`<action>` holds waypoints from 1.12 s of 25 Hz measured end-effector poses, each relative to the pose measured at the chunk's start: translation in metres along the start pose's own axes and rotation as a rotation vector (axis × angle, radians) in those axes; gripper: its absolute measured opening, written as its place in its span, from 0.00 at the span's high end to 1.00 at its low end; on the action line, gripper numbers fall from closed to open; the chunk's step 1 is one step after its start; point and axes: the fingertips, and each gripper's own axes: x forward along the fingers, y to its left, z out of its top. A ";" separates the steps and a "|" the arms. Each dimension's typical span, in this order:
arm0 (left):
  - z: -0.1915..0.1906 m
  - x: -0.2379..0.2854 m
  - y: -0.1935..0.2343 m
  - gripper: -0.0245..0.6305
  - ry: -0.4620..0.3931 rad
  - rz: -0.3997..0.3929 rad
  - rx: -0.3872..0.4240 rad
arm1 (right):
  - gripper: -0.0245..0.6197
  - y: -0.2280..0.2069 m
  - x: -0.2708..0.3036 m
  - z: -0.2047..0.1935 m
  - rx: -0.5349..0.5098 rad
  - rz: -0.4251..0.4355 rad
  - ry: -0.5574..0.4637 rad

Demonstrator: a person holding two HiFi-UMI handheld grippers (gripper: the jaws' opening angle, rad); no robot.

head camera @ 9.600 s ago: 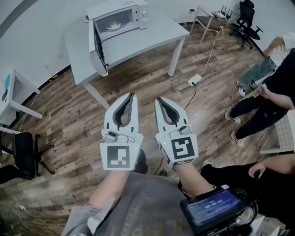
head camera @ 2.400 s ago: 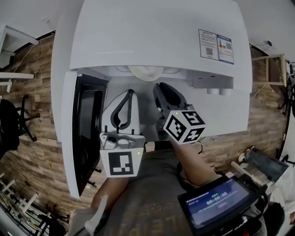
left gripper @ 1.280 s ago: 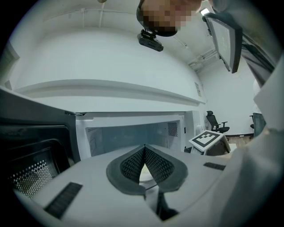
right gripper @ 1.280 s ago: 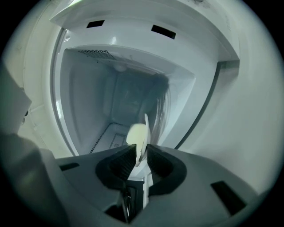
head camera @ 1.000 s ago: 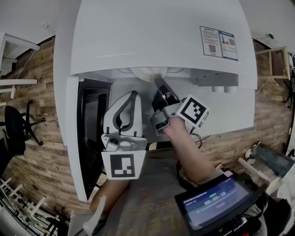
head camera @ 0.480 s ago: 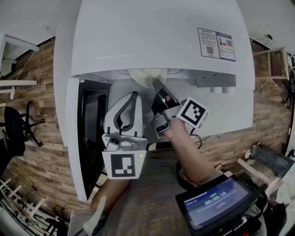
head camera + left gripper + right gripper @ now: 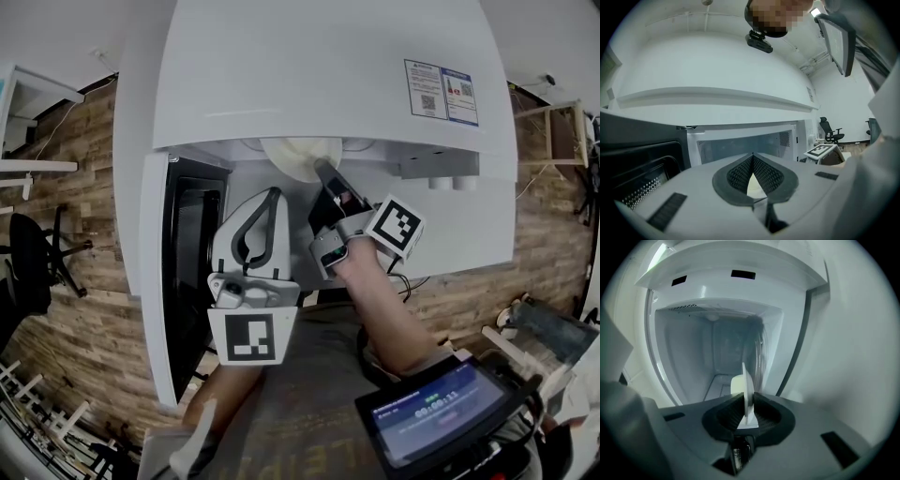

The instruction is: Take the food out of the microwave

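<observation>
Plate [image 7: 296, 159] is sitting half inside the open microwave [image 7: 328, 75], its near rim poking out past the front edge of the cavity. What lies on it cannot be made out from above. In the right gripper view a pale lump is showing on the plate beyond the jaws.

Right gripper [image 7: 323, 172] is reaching in to the plate rim, marker cube [image 7: 398, 228] turned to the side. Its jaws have just been closing, with the rim between them. In its own view the rim [image 7: 747, 394] is standing edge-on in the jaws, both pads pressing on it — a pinch on the plate.

Left gripper [image 7: 272, 190] is hovering just beside the right one, in front of the opening and apart from the plate. Its jaw tips are meeting in its own view [image 7: 753, 154] — pressed together, nothing between them.

Microwave door [image 7: 192, 272] is hanging open to the left. The microwave is standing on a white table [image 7: 127, 187] over a wood floor [image 7: 66, 309].
</observation>
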 end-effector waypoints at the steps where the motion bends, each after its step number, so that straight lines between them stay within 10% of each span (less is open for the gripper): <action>1: 0.000 0.000 -0.001 0.95 -0.002 -0.001 -0.001 | 0.87 0.000 -0.001 0.000 0.012 -0.001 -0.002; 28: 0.017 -0.054 -0.055 0.95 -0.054 -0.052 -0.014 | 0.90 0.017 -0.096 -0.018 0.011 -0.026 -0.028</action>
